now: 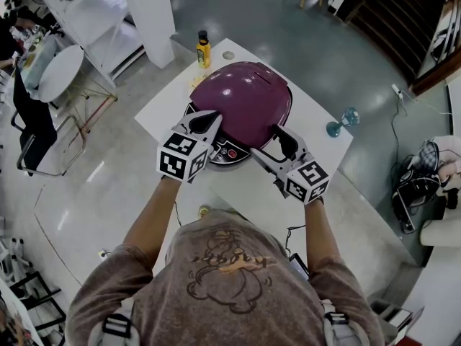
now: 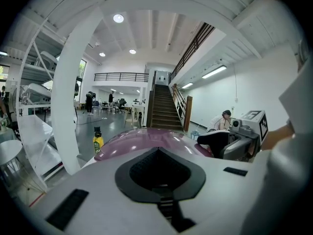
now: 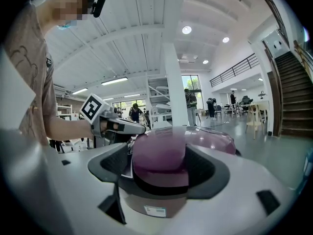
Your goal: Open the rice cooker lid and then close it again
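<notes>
A rice cooker [image 1: 248,96] with a glossy purple domed lid stands on a white table [image 1: 317,132]; the lid lies down over the body, and a control panel [image 1: 229,152] faces me. My left gripper [image 1: 209,121] rests at the lid's front left edge, its jaws together with nothing between them [image 2: 159,155]; the purple lid [image 2: 146,141] lies just beyond. My right gripper [image 1: 279,137] is at the cooker's front right. Its jaws stand wide, and a purple part of the cooker [image 3: 159,155] fills the gap, touching both pads. The left gripper [image 3: 115,126] shows beyond it.
A yellow bottle [image 1: 204,50] stands at the table's far edge behind the cooker. A blue goblet [image 1: 338,125] stands near the right edge. A white pillar [image 1: 148,13] rises beyond the table, with a chair [image 1: 43,128] at the left. Cables lie on the floor.
</notes>
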{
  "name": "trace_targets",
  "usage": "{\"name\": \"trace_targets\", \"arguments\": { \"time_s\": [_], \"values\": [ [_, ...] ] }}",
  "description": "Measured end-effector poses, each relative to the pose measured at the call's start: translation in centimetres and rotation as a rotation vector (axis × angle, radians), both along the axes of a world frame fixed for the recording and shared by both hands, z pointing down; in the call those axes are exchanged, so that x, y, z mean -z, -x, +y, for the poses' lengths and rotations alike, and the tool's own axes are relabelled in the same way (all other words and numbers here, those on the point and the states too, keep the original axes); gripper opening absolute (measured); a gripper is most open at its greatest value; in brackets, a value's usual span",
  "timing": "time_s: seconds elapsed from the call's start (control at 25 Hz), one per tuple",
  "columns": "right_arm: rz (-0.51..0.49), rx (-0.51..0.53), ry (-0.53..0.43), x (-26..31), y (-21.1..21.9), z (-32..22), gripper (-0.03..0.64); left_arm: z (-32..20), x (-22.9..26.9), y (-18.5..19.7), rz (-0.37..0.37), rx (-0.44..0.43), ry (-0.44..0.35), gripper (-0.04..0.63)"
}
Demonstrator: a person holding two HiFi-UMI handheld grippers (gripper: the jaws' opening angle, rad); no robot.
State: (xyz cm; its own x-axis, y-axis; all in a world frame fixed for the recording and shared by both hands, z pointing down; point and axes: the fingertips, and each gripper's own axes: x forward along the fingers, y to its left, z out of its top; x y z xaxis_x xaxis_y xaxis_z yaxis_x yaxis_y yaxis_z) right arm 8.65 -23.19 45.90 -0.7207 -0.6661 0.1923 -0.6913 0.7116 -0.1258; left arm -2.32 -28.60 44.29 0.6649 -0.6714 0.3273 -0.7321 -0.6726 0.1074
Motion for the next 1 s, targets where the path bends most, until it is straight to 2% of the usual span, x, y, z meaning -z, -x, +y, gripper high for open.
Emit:
{"name": "trace_targets", "arguments": {
  "time_s": [1.0],
  "values": [
    [0.01, -0.003, 0.036, -1.5, 0.1, 0.1, 0.344, 0.2, -2.4, -0.1, -0.109, -0.03, 0.073, 0.02]
  ]
}}
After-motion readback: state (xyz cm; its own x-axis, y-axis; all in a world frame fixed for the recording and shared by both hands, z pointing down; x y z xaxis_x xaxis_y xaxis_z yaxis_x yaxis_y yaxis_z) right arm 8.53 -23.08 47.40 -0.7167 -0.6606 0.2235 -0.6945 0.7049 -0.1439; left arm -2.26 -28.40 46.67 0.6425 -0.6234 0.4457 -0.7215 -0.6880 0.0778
